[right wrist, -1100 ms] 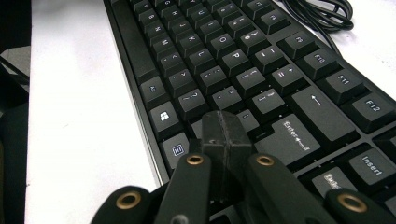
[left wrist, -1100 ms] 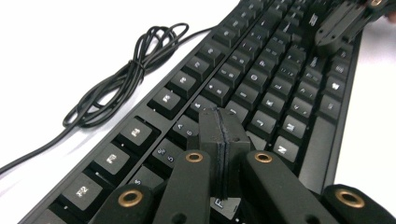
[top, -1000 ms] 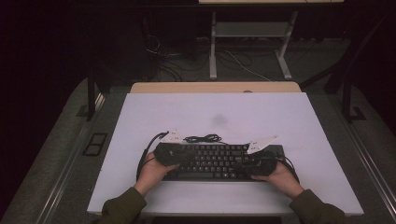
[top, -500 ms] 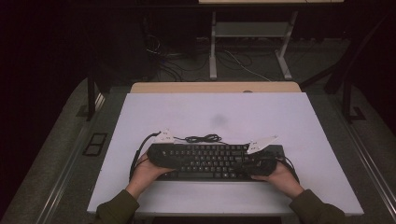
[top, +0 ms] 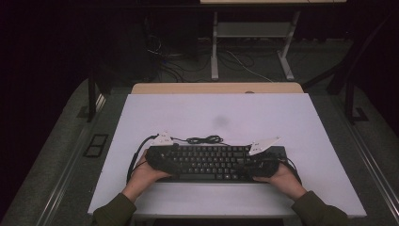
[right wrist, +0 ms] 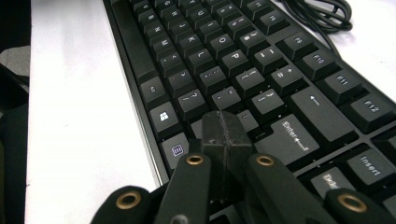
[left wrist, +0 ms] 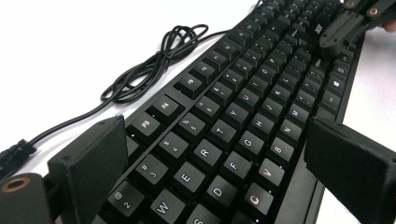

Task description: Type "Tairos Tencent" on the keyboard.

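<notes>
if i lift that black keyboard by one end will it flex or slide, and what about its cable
The long flat black plastic keyboard looks rigid, so it probably lifts as one piece. It may slide easily on the smooth white tabletop. Its thin black cable lies in loose loops and would likely trail and drag behind.

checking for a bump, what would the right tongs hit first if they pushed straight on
Probably the keyboard: the shut right tongs point low across its keys near Enter, so a keycap comes first, though depth is unclear.

place: lab or test room | shown by: white table (top: 282, 117) ringed by dark curtains, floor cables (top: 244, 63), desk frame (top: 249, 33)
</notes>
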